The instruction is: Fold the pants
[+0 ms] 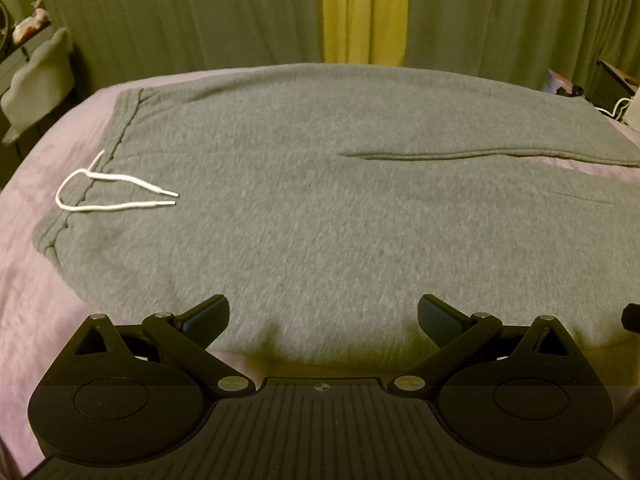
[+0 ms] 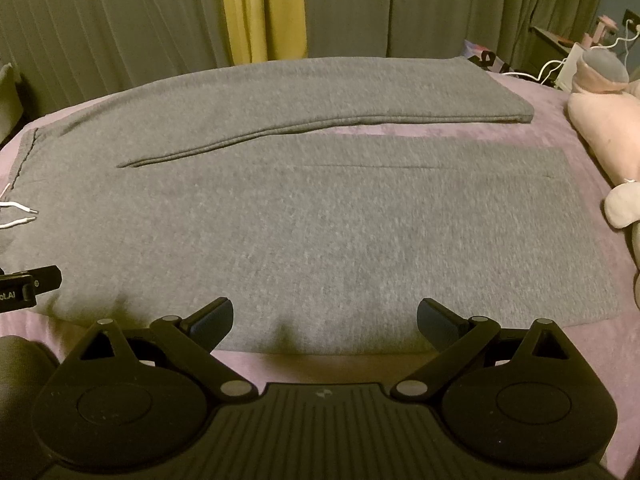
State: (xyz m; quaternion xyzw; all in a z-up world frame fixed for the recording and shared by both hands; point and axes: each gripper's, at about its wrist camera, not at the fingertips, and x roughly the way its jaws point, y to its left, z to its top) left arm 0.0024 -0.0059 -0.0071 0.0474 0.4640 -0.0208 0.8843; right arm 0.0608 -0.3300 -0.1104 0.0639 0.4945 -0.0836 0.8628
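A: Pants [image 1: 320,208], grey sweatpants, lie spread flat on the bed [image 1: 36,280], filling the middle of both views. The waistband sits at left of the frame with the white drawstring [image 1: 116,192] looped across it; the two legs run toward the right.

B: And the tools?

A: The left tool [image 1: 323,322] hangs at the lower middle of its view, fingers spread wide, holding nothing, right over the near edge of the cloth. The right tool [image 2: 325,322] is likewise spread wide and empty above the near leg's edge.

B: Why there?

A: I judge each is lined up to pinch the near edge, so the near leg can be carried over the far leg [image 2: 360,96].

B: Any containers?

A: None visible. Only a pink pillow [image 2: 600,128] at right.
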